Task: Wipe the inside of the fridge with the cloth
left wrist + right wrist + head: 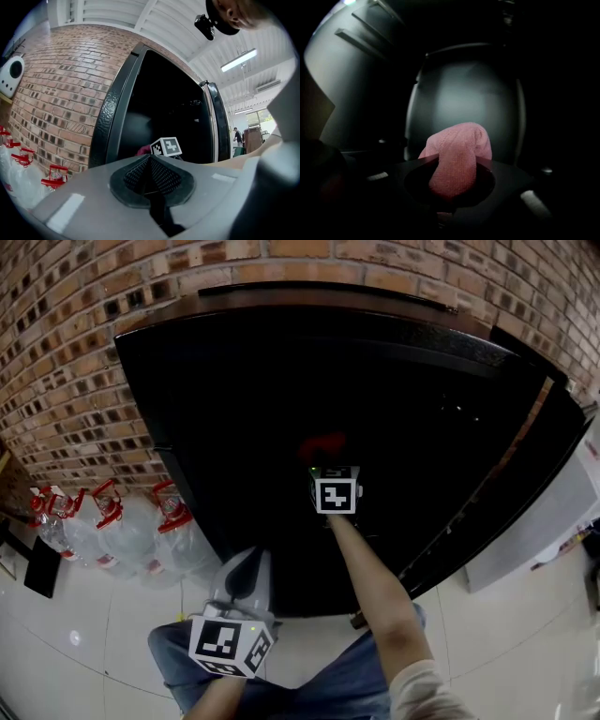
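The black fridge [234,381] stands open against the brick wall, its inside dark. My right gripper [330,457] reaches into it at arm's length, shut on a pink cloth [457,161] that bulges out between the jaws. In the right gripper view the cloth faces the grey back wall of the fridge [464,103]; whether it touches the wall I cannot tell. A red trace of the cloth [323,444] shows just beyond the marker cube. My left gripper [242,592] hangs low outside the fridge, jaws shut with nothing in them; its pads [152,176] meet.
The fridge door [525,465] swings open at the right. Several clear water bottles with red caps [112,521] stand on the tiled floor by the brick wall [56,352] at the left. Shelf rails [365,33] line the fridge's left inner wall.
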Demonstrator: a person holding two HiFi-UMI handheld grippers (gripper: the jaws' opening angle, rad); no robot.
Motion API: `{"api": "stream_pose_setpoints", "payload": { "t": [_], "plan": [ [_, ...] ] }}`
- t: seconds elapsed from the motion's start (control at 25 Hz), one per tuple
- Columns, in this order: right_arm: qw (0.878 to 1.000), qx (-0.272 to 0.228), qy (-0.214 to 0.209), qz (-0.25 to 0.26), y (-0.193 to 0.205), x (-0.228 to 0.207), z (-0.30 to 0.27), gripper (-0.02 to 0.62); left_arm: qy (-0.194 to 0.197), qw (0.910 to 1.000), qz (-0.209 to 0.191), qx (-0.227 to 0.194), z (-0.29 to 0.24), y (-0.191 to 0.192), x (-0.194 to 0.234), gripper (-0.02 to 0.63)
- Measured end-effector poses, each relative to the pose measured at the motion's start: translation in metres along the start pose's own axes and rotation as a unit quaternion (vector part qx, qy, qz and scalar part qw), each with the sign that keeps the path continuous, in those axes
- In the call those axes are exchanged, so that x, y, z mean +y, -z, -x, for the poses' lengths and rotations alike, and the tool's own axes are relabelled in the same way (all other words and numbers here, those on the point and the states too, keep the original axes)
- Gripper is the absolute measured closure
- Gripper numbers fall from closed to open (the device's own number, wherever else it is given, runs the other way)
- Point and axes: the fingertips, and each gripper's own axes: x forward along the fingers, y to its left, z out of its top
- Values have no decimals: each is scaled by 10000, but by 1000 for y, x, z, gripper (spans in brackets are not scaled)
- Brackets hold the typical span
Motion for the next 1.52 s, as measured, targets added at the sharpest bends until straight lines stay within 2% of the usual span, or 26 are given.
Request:
{"api": "stream_pose_setpoints", "payload": {
  "t": [0.16, 0.4, 0.76, 0.92, 1.12, 1.24, 1.36, 1.52],
  "plan": [
    [9981, -38, 512, -343, -4, -38, 17, 571, 85, 9999, 47, -38, -4, -4, -7, 616],
    [9973, -40, 614, -393, -7, -51, 32, 571, 106, 9999, -16, 42, -9, 0, -12, 617],
    [9984, -344, 325, -317, -10, -30, 110, 571, 228, 9995, 78, 180, -5, 9, -30, 617],
    [9976, -653, 236, -49, -11, -12, 161, 571, 245, 9994, 137, 188, 0, 12, -35, 618],
    [9938, -1043, 369, -116, 4, -4, 231, 571, 281, 9994, 126, 171, 1, 18, -45, 618],
    [9934, -1066, 428, -43, 18, -2, 253, 571, 325, 9991, 145, 211, 1, 25, -51, 617],
    [9934, -1112, 284, -50, 18, 2, 260, 571, 326, 9991, 194, 171, 1, 26, -53, 618],
    [9881, -1527, -135, 121, 8, 28, 284, 571, 135, 9996, 136, 213, 11, 34, -49, 617]
  ]
}}
